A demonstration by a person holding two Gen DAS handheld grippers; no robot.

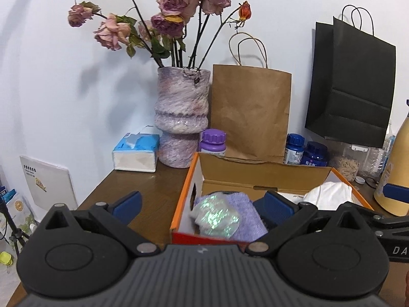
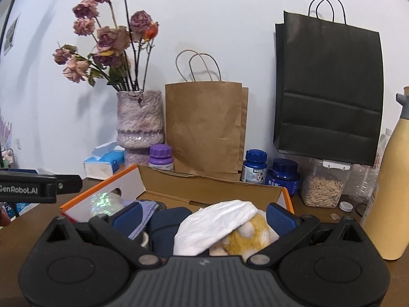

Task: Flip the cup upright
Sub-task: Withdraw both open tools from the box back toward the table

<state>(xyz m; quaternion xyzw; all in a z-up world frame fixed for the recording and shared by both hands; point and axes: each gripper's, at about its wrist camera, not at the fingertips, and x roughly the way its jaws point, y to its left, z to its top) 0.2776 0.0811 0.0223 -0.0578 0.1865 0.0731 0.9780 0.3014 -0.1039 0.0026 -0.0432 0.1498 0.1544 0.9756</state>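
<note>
Wood-brown bench (image 1: 143, 189) is running along a white wall, and it is carrying an open orange box (image 1: 184, 194) crowded with soft things.

No plain cup is showing. The shimmering, pearly object (image 1: 216, 216) in the left part of the box is probably the cup, lying tilted on a purple cloth (image 1: 245, 204). Its mouth and base are not readable in either view.

The left gripper (image 1: 203, 204) is hanging just above the box's near wall with its jaws spread wide and nothing between them. It is lined up roughly on that object. The right gripper (image 2: 204, 217) is likewise wide open and empty. It is hovering over the white cloth (image 2: 217, 220) and the yellow toy (image 2: 245, 240) at the right end of the box.

To do this step well, I would find the rim first. Then I would bring the left jaws down across the body rather than the lip and close gently, since the surface looks slick. The cup should be lifted clear of the cloth before it is turned, so the fabric is not dragging it.

The box floor, the object's underside and its near edge are hidden behind the gripper bodies. A pale rim (image 2: 144, 239) beside a dark blue thing is too cut off to name.
</note>
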